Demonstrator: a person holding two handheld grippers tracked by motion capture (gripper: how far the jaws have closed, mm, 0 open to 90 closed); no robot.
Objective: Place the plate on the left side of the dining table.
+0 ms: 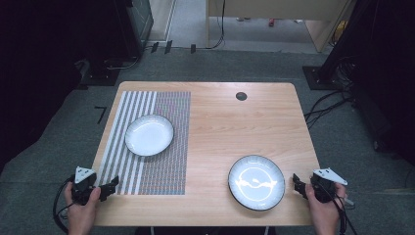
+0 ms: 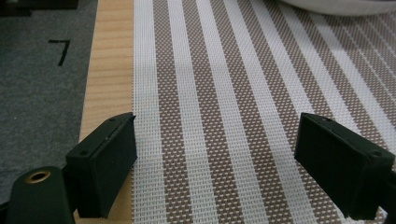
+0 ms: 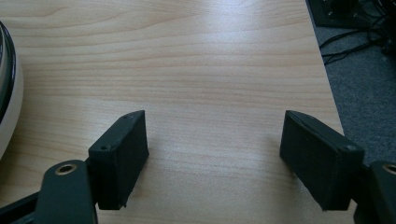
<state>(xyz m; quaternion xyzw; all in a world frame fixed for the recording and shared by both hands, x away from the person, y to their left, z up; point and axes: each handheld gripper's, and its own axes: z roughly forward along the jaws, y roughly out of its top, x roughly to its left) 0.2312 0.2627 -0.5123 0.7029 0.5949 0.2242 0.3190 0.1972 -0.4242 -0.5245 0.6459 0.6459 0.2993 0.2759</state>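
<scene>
Grey carpet floor (image 1: pixel 58 127) all around, cables (image 1: pixel 325 105) trailing at the right. Light wooden worktop (image 1: pixel 235 127) in the middle, rounded corners, a small dark round cap (image 1: pixel 241 96) near the far edge. Striped woven mat (image 1: pixel 147 147) on the left half, white and brown bands running from near edge to far edge; seen close in the left gripper view as mat (image 2: pixel 224 102) beside a strip of bare wood.

Two plates, well apart. White plate (image 1: pixel 149 134) on the mat, toward its far half; its rim (image 2: pixel 336 5) at the top of the left gripper view. Dark-rimmed plate (image 1: pixel 256 182) on bare wood near the front right; its edge (image 3: pixel 7 93) at the left of the right gripper view.

Left gripper (image 1: pixel 111 186) held in a hand (image 1: pixel 82 210) at the front left corner, over the mat's near left corner, jaws spread wide, nothing between them; also left gripper (image 2: pixel 215 158). Right gripper (image 1: pixel 296 182) held in a hand (image 1: pixel 325 213) at the front right edge, just beside the dark-rimmed plate, not touching, jaws spread wide over bare wood, nothing between them; also right gripper (image 3: pixel 215 154).
</scene>
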